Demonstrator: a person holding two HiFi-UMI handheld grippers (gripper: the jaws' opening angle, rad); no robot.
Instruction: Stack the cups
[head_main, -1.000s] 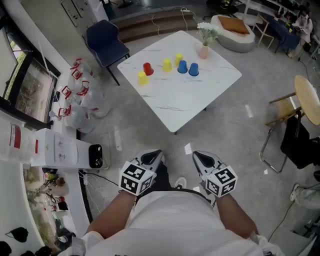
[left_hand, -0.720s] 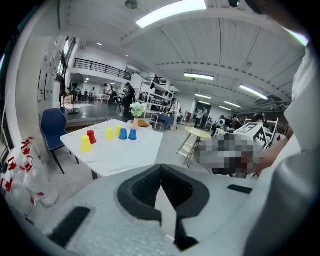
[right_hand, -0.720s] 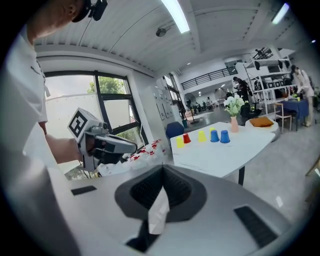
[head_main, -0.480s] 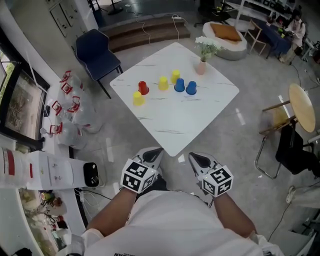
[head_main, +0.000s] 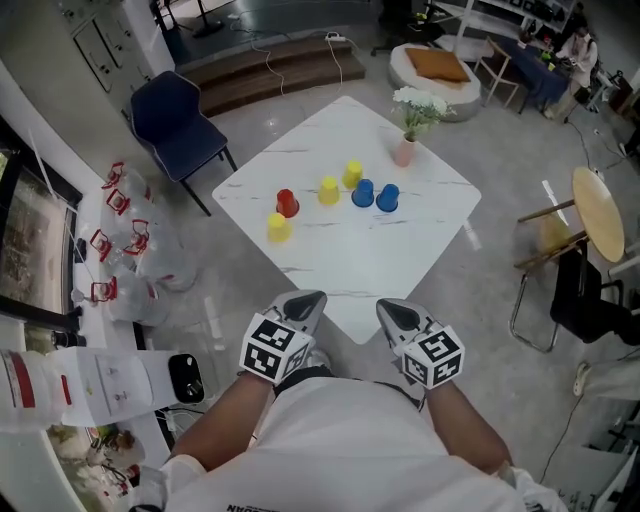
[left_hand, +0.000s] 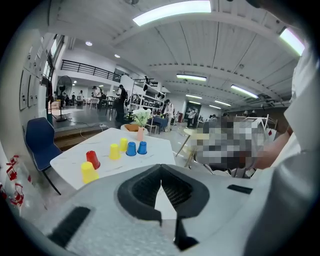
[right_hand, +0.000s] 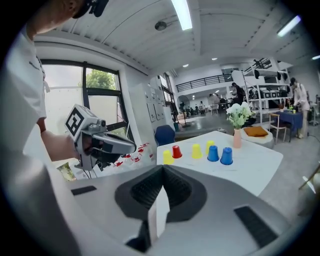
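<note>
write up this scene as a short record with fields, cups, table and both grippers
table: white table, marbled top
cups: three yellow cups, one red cup, two blue cups; all apart, none stacked
also on table: vase with white flowers
left gripper: shut, empty, far from the cups
right gripper: shut, empty, far from the cups
task state: stacking not begun

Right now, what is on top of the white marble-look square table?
Three yellow plastic cups, one red plastic cup, two blue plastic cups and a pink vase of white flowers. The cups stand upside down, unstacked; anything under them is hidden.
</note>
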